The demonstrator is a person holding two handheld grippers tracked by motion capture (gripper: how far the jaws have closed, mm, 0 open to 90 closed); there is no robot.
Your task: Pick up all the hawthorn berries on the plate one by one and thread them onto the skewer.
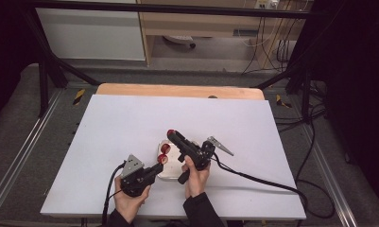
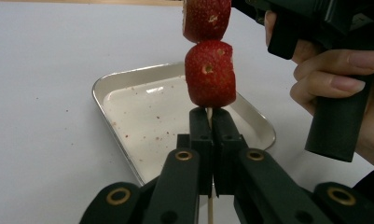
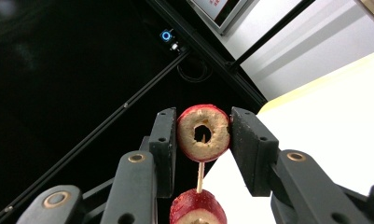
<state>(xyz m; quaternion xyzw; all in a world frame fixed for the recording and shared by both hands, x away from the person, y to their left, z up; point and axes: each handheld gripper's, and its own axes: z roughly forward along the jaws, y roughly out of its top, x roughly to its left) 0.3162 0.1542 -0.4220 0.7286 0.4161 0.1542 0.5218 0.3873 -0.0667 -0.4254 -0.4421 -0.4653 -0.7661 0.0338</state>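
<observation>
Skewer (image 2: 209, 113): a thin wooden stick, clamped at its lower end between the closed jaws of the left gripper (image 2: 211, 122) and standing above the metal tray (image 2: 111, 108) near the middle of the white table (image 1: 130, 123). Two red fruit pieces (image 2: 210, 73) are threaded on it, directly at 12 o'clock from the left jaws. The right gripper (image 3: 203, 133) is clamped on the top fruit slice (image 3: 203, 132), whose hollow centre sits at the skewer's tip. In the high view, the right gripper lies at 1 o'clock from the left one.

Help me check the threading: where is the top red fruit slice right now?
The top fruit slice sits clamped in the right tongs at the skewer's tip, above the next slice; the left tongs grip the skewer over the metal tray.
</observation>
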